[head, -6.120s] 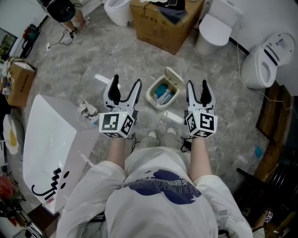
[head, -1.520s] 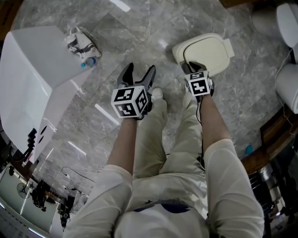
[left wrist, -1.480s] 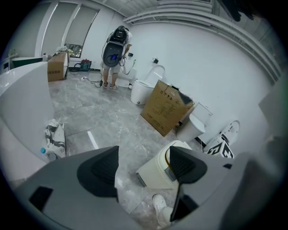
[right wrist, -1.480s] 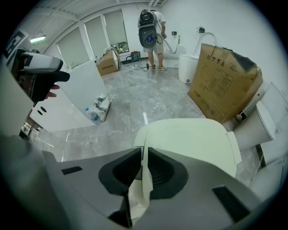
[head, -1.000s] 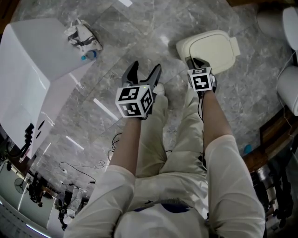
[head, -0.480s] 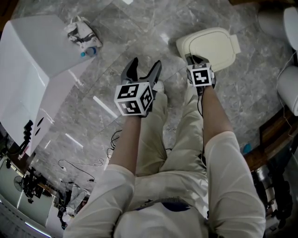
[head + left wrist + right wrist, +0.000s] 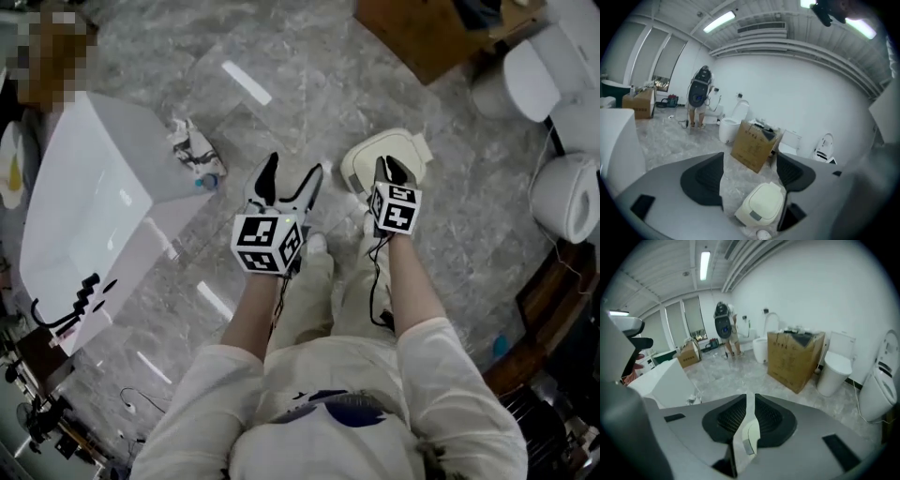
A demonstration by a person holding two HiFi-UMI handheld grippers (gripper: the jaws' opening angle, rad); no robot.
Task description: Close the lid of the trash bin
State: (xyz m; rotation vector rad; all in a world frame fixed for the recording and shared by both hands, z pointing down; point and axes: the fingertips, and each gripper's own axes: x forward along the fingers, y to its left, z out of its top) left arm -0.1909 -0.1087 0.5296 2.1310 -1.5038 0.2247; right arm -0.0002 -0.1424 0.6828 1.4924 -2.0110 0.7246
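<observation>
Holding the left hand-held gripper (image 7: 293, 171) out over the knees, jaws standing wide apart with nothing between them. Carrying the right hand-held gripper (image 7: 386, 169) alongside, jaws narrowed to a thin slit and gripping nothing. Looking past both at the trash bin (image 7: 410, 150), sitting on the marble floor (image 7: 309, 84) just ahead of the feet, with its cream lid (image 7: 765, 201) lying flat on the rim, so probably finishing the task.

Risking two things from here. First, a lid springing back open through a catch not seated, and not telling from above whether it is seated. Second, a light bin tipping or sliding through a foot or a swinging gripper clipping it, with both so near.

Counting outward:
- two grippers, one bin and one lid
- one crumpled wrapper (image 7: 192, 148) with one small bottle (image 7: 208, 179) beside it
- one white tub (image 7: 84, 216) at the left
- one cardboard box (image 7: 794, 359)
- three toilets (image 7: 836, 364) along the far wall
- one person (image 7: 725, 329) standing farthest off
</observation>
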